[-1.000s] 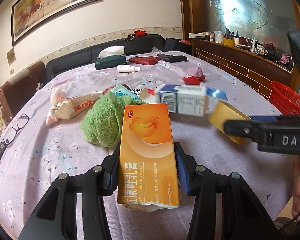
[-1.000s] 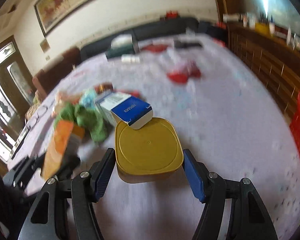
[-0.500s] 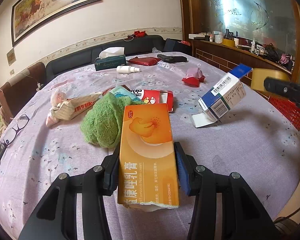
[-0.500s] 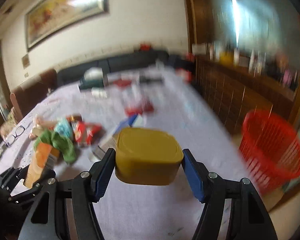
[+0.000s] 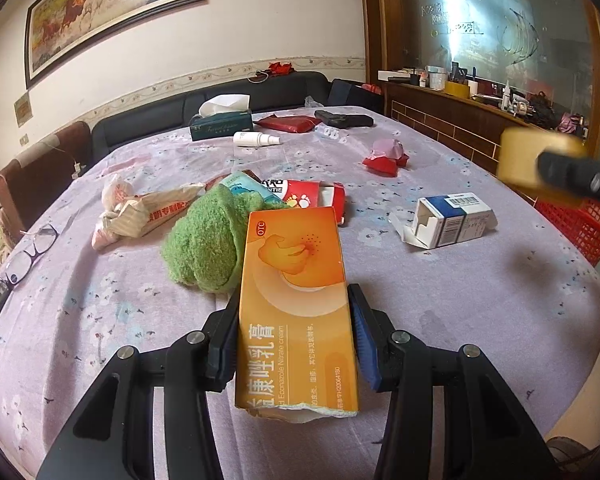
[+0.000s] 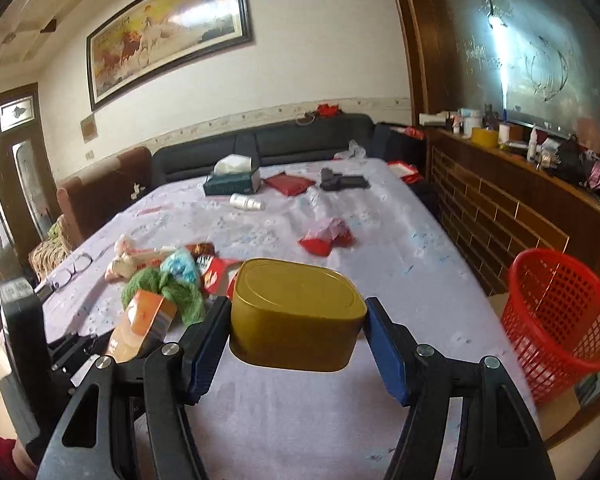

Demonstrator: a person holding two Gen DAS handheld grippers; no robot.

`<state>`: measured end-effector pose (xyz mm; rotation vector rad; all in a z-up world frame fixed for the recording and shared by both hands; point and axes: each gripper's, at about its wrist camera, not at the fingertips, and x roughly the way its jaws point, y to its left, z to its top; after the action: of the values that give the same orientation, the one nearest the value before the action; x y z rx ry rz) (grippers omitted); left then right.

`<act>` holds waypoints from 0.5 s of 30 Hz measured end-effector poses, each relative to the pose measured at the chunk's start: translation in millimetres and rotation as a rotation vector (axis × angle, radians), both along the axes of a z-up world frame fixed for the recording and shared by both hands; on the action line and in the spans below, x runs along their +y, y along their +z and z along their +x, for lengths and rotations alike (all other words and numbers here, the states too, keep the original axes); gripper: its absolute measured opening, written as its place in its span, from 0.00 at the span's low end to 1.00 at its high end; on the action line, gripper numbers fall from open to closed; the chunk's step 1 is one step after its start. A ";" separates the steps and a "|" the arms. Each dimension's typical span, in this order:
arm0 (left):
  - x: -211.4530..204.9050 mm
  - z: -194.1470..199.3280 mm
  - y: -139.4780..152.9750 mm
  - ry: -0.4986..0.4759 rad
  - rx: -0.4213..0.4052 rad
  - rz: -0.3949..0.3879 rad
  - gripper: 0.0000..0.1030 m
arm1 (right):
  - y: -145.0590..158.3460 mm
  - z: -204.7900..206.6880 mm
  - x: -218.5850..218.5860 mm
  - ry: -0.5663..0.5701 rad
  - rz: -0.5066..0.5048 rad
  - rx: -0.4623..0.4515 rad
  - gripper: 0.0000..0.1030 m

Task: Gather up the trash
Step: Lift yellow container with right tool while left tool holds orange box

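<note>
My left gripper (image 5: 294, 340) is shut on an orange medicine box (image 5: 296, 308) and holds it above the near part of the purple table (image 5: 480, 300). My right gripper (image 6: 296, 340) is shut on a gold tin (image 6: 296, 320), raised above the table's right side; the tin also shows blurred in the left wrist view (image 5: 536, 160). A red mesh basket (image 6: 560, 320) stands on the floor right of the table. A blue-and-white carton (image 5: 452, 220) lies on its side on the table. The orange box and left gripper show in the right wrist view (image 6: 144, 324).
A green cloth (image 5: 208, 240), a crumpled paper bag (image 5: 148, 216), a red snack box (image 5: 312, 196) and red-pink wrappers (image 5: 386, 156) lie mid-table. Glasses (image 5: 28, 252) lie at the left edge. A tissue box (image 5: 220, 124), a spray bottle (image 5: 256, 139) and a sofa lie behind. A wooden counter (image 6: 520, 200) runs along the right.
My right gripper lifted the gold tin and swung it right toward the red basket. The blue-and-white carton that rested on the tin fell onto the table. My left gripper held still.
</note>
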<state>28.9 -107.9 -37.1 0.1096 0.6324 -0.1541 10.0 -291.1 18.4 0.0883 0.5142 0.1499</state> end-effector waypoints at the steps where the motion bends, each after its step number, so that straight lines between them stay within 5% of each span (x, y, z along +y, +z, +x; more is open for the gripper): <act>1: -0.1 -1.4 0.6 -0.002 -0.004 -0.001 0.45 | -4.2 1.1 1.2 0.003 -0.003 0.009 0.69; 15: -4.8 -8.3 9.1 -0.010 -0.019 0.009 0.45 | -25.9 4.6 4.5 0.015 0.007 0.069 0.69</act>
<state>20.6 -112.7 -28.0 0.1227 0.6140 -0.1598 14.6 -286.6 -7.5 0.0965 0.5833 0.1639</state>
